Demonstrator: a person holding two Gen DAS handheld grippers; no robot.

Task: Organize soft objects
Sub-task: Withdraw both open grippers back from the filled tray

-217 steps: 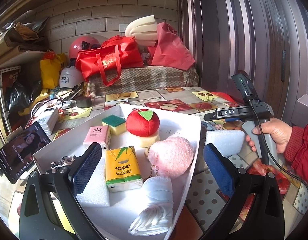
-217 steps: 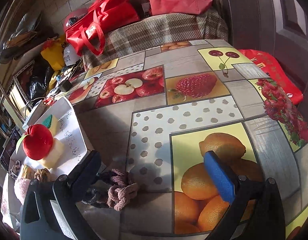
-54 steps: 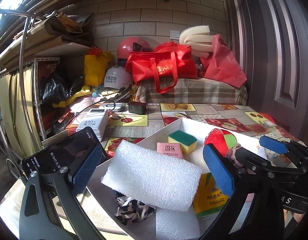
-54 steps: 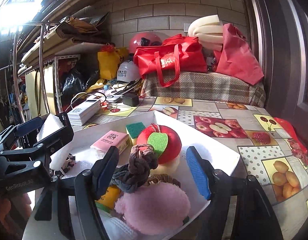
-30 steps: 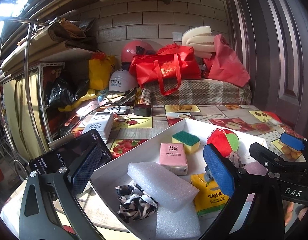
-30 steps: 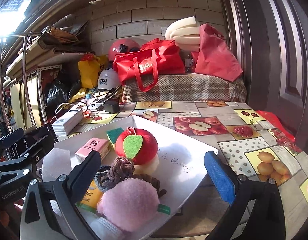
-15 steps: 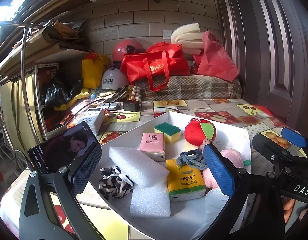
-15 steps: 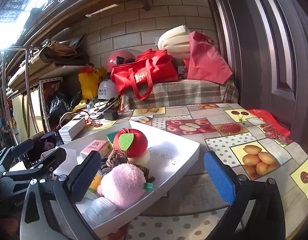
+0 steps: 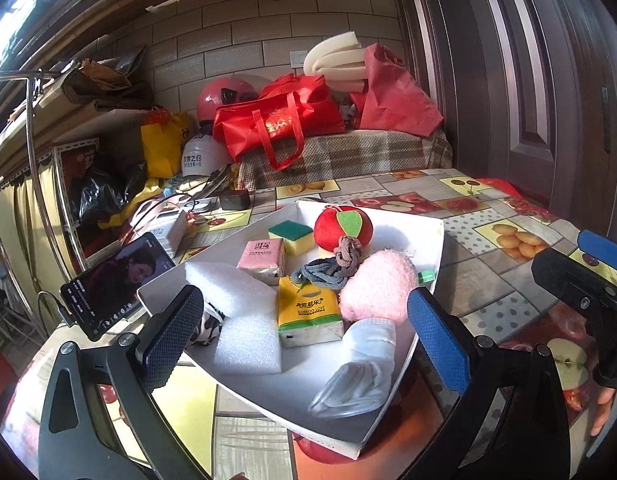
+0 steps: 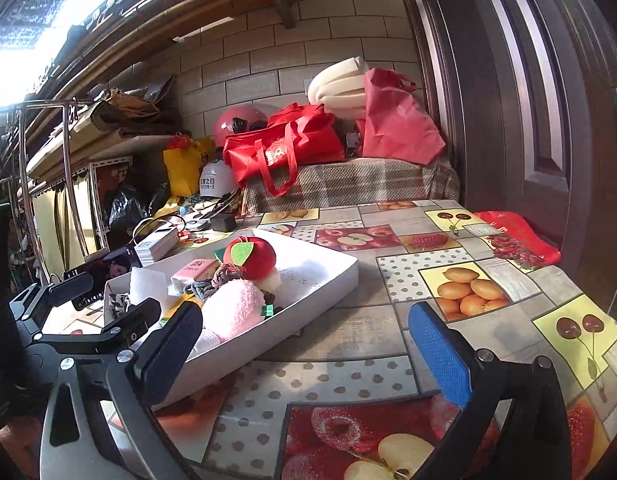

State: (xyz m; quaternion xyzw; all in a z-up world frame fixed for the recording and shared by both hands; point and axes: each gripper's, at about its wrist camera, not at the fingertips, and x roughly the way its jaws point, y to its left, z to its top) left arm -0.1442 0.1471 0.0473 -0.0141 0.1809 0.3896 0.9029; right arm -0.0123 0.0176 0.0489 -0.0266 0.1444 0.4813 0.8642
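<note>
**Soft items gathered in the white tray, both grippers empty**

The left gripper hangs over the near end of the white tray, jaws spread wide with nothing between them. The right gripper hovers above the fruit-print tablecloth, its jaws equally wide and empty; the tray lies at its 10 o'clock.

In the left wrist view the tray holds everything soft. At the middle sits a yellow tissue pack. At its 9 o'clock lie two white foam blocks, one leaning on the other, with a black-and-white patterned cloth tucked under them beside the left finger. At 11 o'clock is a pink tissue pack, and past it a green-and-yellow sponge. At 12 o'clock a red plush apple rests on a pale foam piece, with a grey-brown braided hair tie draped in front of it, touching the yellow pack. At 2 o'clock is a pink fluffy pom-pom, and at 5 o'clock a folded white glove lies toward the near corner.

Left of the tray, at 9 o'clock, a smartphone stands propped, its screen lit. A red tote bag sits on the plaid-covered bench at the far end of the table.
</note>
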